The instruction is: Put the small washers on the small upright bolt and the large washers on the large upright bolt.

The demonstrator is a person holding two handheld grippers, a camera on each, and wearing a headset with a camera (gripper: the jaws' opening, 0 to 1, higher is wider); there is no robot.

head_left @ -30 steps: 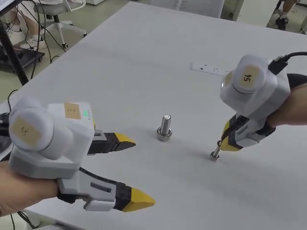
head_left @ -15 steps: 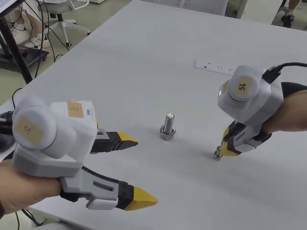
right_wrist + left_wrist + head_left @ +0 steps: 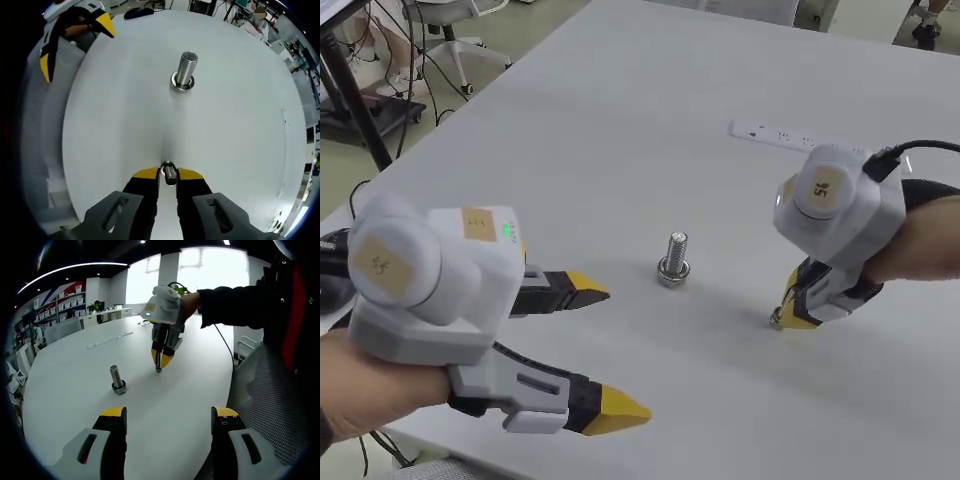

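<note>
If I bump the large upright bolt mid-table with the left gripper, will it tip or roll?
Likely tips: the large bolt stands tall on a narrow base, held by nothing. Once down, its round shank would probably roll on the smooth table. It looks like solid metal, so heavy for its size.

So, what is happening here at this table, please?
A person works with two grippers at a white table. The right claw is shut on the small bolt, down at the table surface. The large bolt stands upright in the middle, with at least one washer around its base. The left claw is open and holds nothing, above the near edge.
</note>
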